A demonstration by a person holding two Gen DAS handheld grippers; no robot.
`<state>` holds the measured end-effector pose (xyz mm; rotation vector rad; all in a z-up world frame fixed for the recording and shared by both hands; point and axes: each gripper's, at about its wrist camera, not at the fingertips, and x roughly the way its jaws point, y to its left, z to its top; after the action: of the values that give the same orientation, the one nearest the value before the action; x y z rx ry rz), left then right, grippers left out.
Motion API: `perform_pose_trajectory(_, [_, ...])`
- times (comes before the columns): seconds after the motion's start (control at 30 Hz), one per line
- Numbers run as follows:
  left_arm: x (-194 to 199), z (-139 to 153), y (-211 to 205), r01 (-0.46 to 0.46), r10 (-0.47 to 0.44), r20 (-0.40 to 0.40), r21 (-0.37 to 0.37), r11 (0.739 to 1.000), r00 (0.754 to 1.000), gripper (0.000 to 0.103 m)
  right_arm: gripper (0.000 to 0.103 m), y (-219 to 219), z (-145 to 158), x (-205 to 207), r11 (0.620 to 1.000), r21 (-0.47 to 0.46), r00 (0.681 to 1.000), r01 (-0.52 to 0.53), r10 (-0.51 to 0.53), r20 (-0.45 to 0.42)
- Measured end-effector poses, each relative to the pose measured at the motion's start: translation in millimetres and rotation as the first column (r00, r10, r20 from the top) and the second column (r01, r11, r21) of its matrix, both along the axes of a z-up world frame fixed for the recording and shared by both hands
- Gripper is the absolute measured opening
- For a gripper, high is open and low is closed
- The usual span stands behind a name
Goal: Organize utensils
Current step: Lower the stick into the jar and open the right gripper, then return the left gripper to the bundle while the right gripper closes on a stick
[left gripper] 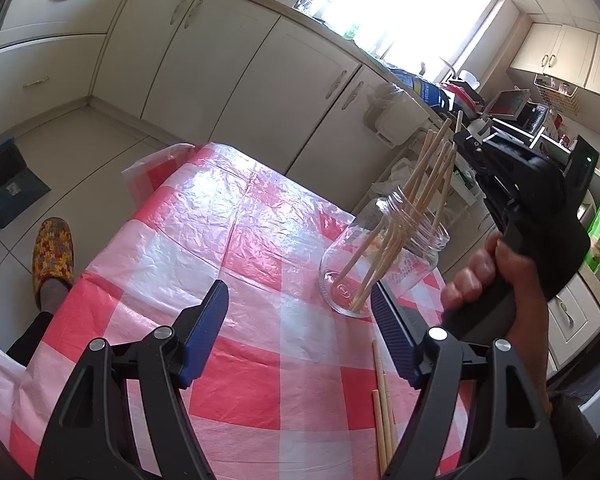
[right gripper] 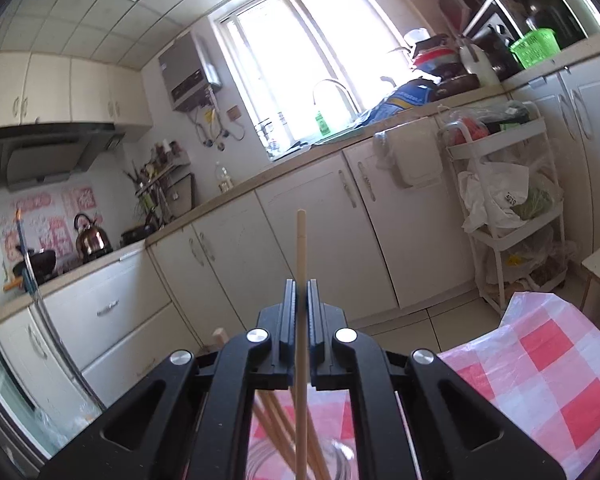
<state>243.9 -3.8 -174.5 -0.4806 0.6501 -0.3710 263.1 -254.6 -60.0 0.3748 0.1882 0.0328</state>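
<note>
A clear glass jar (left gripper: 380, 256) stands on the red and white checked tablecloth (left gripper: 220, 240), with several wooden chopsticks (left gripper: 428, 176) leaning out of its mouth. My left gripper (left gripper: 298, 292) is open just before the jar; the jar's base sits by its right finger (left gripper: 392, 332), and I cannot tell if they touch. Two or three loose chopsticks (left gripper: 382, 400) lie on the cloth near that finger. A hand holds my right gripper (left gripper: 466, 140) above the jar. In the right wrist view my right gripper (right gripper: 300, 284) is shut on one upright chopstick (right gripper: 301, 240), over the jar's mouth (right gripper: 340, 456).
Cream kitchen cabinets (left gripper: 220, 72) run along the far side under a bright window (right gripper: 300, 60). A white trolley rack (right gripper: 508, 208) full of bags stands beyond the table corner. A foot in a patterned slipper (left gripper: 54, 256) and a blue dustpan (left gripper: 8, 184) are on the floor at left.
</note>
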Motion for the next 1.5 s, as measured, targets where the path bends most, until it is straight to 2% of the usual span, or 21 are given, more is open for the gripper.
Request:
perform_pose_trajectory(0.2, [1.3,-0.1,-1.2,-0.004,0.004,-0.009,0.010,1.000,1.000,0.070,0.007,14.4,-11.0,-23.0,0.994,-0.079,0.994,-0.074,0.067,-0.084])
perform_pose_trajectory(0.27, [1.0,0.2,-2.0,-0.009,0.009,-0.010,0.016,1.000,1.000,0.070,0.017,16.3,-14.3,-30.9,0.992,-0.082,0.988,-0.098,0.087,-0.129])
perform_pose_trajectory(0.3, [0.9,0.5,-2.5,-0.013,0.013,-0.011,0.021,1.000,1.000,0.070,0.026,14.9,-15.0,-37.5,0.992,-0.072,0.985,-0.102,0.090,-0.144])
perform_pose_trajectory(0.43, [-0.6,2.4,-4.4,-0.037,0.037,-0.011,0.046,0.998,0.999,0.070,0.027,3.0,-10.4,-75.7,0.993,-0.030,0.975,-0.114,0.106,-0.197])
perform_pose_trajectory(0.5, [-0.9,3.4,-4.1,-0.050,0.051,-0.012,0.055,0.997,0.999,0.070,0.029,-5.8,-9.9,-99.5,0.995,-0.027,0.962,-0.092,0.082,-0.260])
perform_pose_trajectory(0.57, [-3.0,5.9,-4.7,-0.066,0.067,-0.004,0.071,0.995,0.998,0.070,0.036,-17.8,-16.3,-131.4,0.998,-0.022,0.938,-0.058,0.047,-0.342])
perform_pose_trajectory(0.63, [-9.1,10.3,-7.8,-0.063,0.062,0.010,0.103,0.993,0.998,0.070,0.037,-26.6,-25.7,-158.0,0.999,-0.046,0.909,-0.024,0.003,-0.417])
perform_pose_trajectory(0.7, [-16.8,13.0,-8.6,-0.061,0.060,0.011,0.110,0.992,0.998,0.070,0.037,-40.6,-44.0,-187.0,0.998,-0.062,0.861,0.021,-0.050,-0.506])
perform_pose_trajectory(0.73, [-22.2,14.9,-10.2,-0.054,0.053,0.011,0.113,0.992,0.999,0.070,0.037,-50.5,-56.3,-199.6,0.997,-0.052,0.828,0.053,-0.073,-0.557])
perform_pose_trajectory(0.83, [-37.7,21.8,-21.0,-0.020,0.018,0.013,0.166,0.986,1.000,0.070,0.037,-68.6,-79.4,-215.1,0.993,-0.035,0.764,0.116,-0.111,-0.635])
perform_pose_trajectory(0.93, [-53.9,28.2,-33.2,0.024,-0.029,0.017,0.211,0.977,0.999,0.070,0.037,-71.1,-95.2,-214.1,0.994,-0.036,0.727,0.107,-0.103,-0.678])
perform_pose_trajectory(1.1, [-74.0,27.2,-52.5,0.097,-0.098,-0.012,0.284,0.954,0.995,0.070,0.037,-63.3,-99.8,-202.4,0.992,-0.101,0.711,0.069,-0.120,-0.693])
perform_pose_trajectory(1.17, [-78.9,22.8,-60.1,0.124,-0.117,-0.041,0.310,0.942,0.992,0.070,0.034,-54.5,-102.2,-195.6,0.989,-0.150,0.710,0.016,-0.116,-0.695])
perform_pose_trajectory(1.23, [-82.4,18.2,-66.8,0.148,-0.132,-0.070,0.337,0.930,0.989,0.070,0.014,-45.6,-103.8,-186.8,0.985,-0.161,0.710,-0.067,-0.066,-0.701])
perform_pose_trajectory(1.3, [-85.4,13.9,-74.2,0.169,-0.145,-0.090,0.370,0.914,0.985,0.070,0.011,-36.5,-104.0,-179.3,0.971,-0.197,0.708,-0.133,-0.046,-0.704])
perform_pose_trajectory(1.43, [-87.9,8.6,-88.3,0.195,-0.159,-0.118,0.435,0.879,0.980,0.070,0.006,-33.1,-99.9,-171.6,0.962,-0.203,0.712,-0.184,-0.012,-0.702])
perform_pose_trajectory(1.5, [-85.7,6.6,-90.4,0.201,-0.158,-0.133,0.445,0.873,0.979,0.070,0.006,-32.2,-98.8,-168.8,0.958,-0.202,0.715,-0.203,0.004,-0.700])
